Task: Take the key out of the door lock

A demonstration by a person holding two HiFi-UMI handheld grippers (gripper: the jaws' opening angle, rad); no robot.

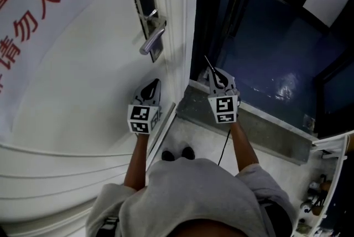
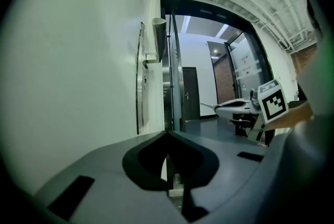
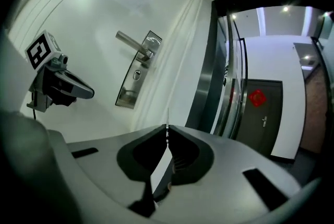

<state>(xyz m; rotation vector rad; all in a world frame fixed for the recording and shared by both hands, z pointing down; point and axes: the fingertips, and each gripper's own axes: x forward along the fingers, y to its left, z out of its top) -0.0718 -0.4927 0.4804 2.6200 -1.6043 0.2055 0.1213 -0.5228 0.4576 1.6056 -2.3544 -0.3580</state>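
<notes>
Now | right claw [image 3: 167, 128] clamped on key [image 3: 167, 114] (clear of door lock [image 3: 136, 75]) | left claw [image 2: 168, 134] together

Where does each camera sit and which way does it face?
Head view: on the person's head, facing steeply down at the white door and silver lever handle; forearms, left gripper and right gripper show.
Left gripper view: on that gripper, facing along the door toward the doorway; shut jaws show.
Right gripper view: on that gripper, facing the handle; jaws shut on a thin metal key.
Shared: each gripper view shows the other gripper.
</notes>
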